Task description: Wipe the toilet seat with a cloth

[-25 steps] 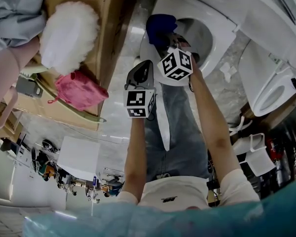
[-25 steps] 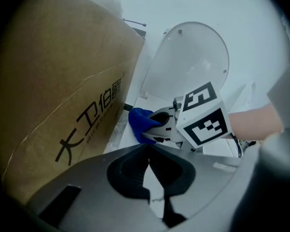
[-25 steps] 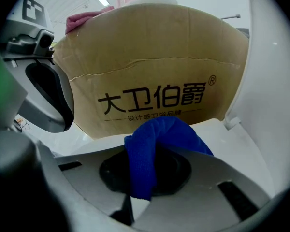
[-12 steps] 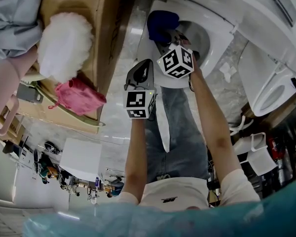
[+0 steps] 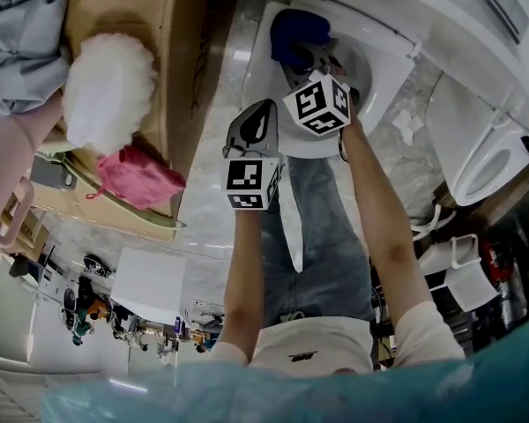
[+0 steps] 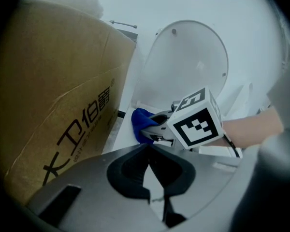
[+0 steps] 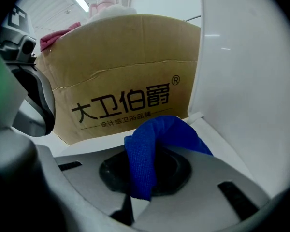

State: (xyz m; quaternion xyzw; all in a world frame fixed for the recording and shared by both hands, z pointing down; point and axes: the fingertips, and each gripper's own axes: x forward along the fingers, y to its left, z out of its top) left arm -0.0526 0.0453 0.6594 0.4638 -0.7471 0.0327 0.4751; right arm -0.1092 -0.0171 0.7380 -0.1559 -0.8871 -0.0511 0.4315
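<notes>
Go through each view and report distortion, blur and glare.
Head view: sharp in the middle, bent at the edges. Left gripper view: fisheye, dark corners; the left tool is dim and soft, the box sharp. Right gripper view: same fisheye; the cloth is sharp, the ceiling lights are blown out.

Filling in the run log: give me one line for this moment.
right tongs: shut on blue cloth | blue cloth: on toilet seat | left tongs: shut, empty
</notes>
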